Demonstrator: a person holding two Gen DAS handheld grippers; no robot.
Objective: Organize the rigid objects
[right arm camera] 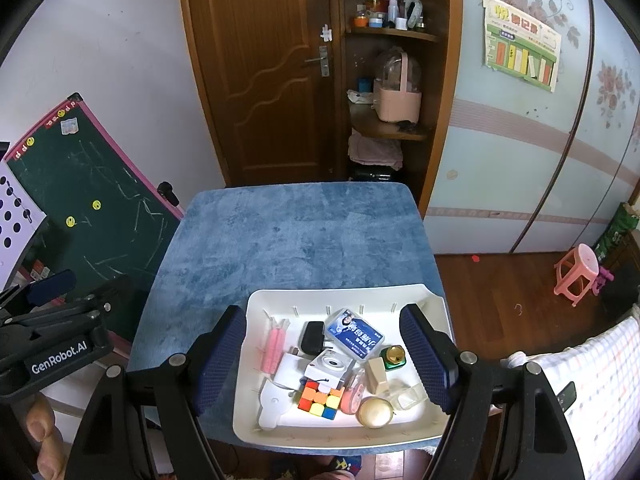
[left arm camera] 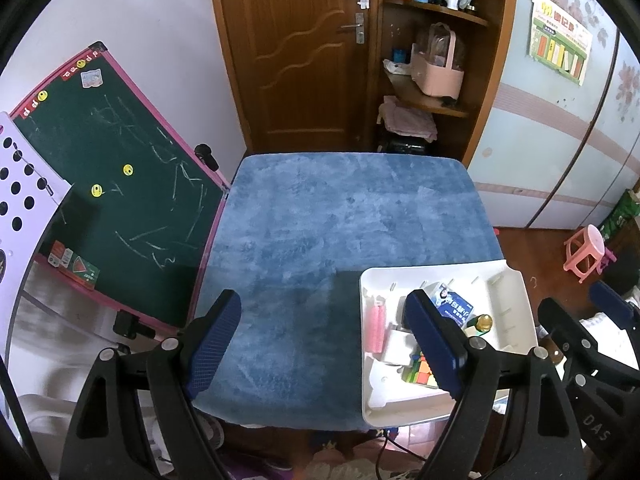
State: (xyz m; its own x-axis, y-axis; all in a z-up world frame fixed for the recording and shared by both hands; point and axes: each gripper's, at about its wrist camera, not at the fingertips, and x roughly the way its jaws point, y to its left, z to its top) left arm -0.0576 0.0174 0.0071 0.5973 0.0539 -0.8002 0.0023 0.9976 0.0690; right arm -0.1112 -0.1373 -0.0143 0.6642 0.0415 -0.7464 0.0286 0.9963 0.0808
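One white plastic tray (right arm camera: 424,300) with short ribs along its rim sat at the near right corner of the table covered in blue plush cloth (right arm camera: 296,240), and every task item lay inside it. Counted in the right wrist view, the tray held one pink bristled hair roller (right arm camera: 272,350), one black rectangular charger block (right arm camera: 313,337), one blue and white printed flat box (right arm camera: 354,334), one small white toy camera (right arm camera: 330,366), one multicoloured puzzle cube (right arm camera: 320,398), one round cream-coloured compact (right arm camera: 375,412), one small green bottle with a gold cap (right arm camera: 393,357), one beige rectangular block (right arm camera: 378,376), one clear plastic container (right arm camera: 408,396), one pink round-ended item (right arm camera: 352,396) partly hidden by the cube, and one flat white plastic piece (right arm camera: 272,400) at the near left of the tray. The items touched or overlapped in one heap near the tray's middle.

The right gripper (right arm camera: 326,364) hung above the tray with its two blue-padded fingers spread wide, one on each side of the heap, holding nothing. The left gripper (left arm camera: 326,344) hovered over the cloth just left of the tray, its jaws likewise wide apart and empty; its right finger overlapped the tray in its own view.

One green chalkboard with a pink frame (left arm camera: 120,184) leaned left of the table, carrying two yellow smiley magnets on its face. One brown wooden door (right arm camera: 272,80) stood behind, and one pink plastic stool (right arm camera: 576,276) stood on the wooden floor at right
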